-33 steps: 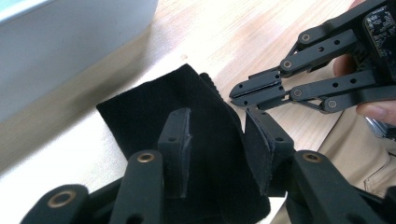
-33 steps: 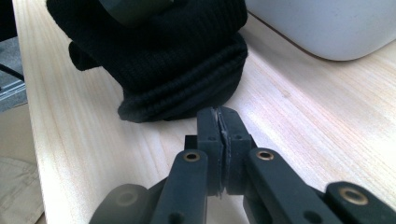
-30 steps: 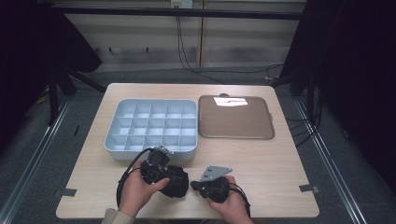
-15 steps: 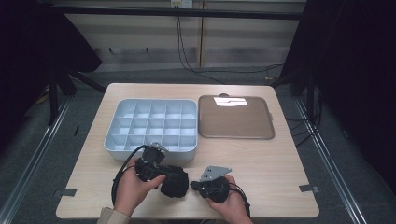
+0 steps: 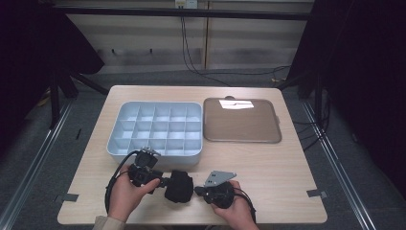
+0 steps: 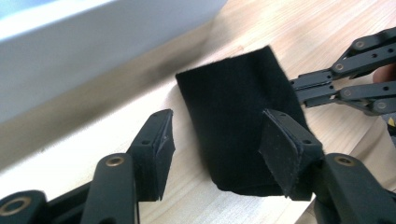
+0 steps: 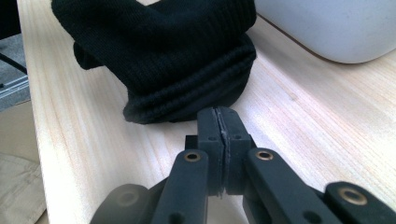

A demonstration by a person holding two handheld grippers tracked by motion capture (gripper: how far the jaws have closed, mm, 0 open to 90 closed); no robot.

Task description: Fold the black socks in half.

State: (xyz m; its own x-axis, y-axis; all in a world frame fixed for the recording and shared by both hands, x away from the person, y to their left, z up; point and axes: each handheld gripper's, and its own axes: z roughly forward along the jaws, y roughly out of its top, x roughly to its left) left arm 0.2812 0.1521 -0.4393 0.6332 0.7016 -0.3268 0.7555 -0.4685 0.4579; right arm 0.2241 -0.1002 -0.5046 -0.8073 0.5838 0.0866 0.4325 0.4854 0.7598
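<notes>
The left gripper [image 6: 212, 154] stands wide open, its jaws either side of the near end of the black sock [image 6: 240, 126]; a second ago it sat nearer the bin, so it has drawn back and turned toward the sock, likely lining up a grasp. The right gripper [image 7: 219, 128] is pressed closed, empty, its tips just at the sock's folded cuff [image 7: 187, 100]. The sock lies on the table [image 5: 287, 167] between the two grippers, just in front of the bin [image 5: 158, 127]. The bin's compartments all look empty. The brown tray [image 5: 242, 120] beside it holds nothing either.
</notes>
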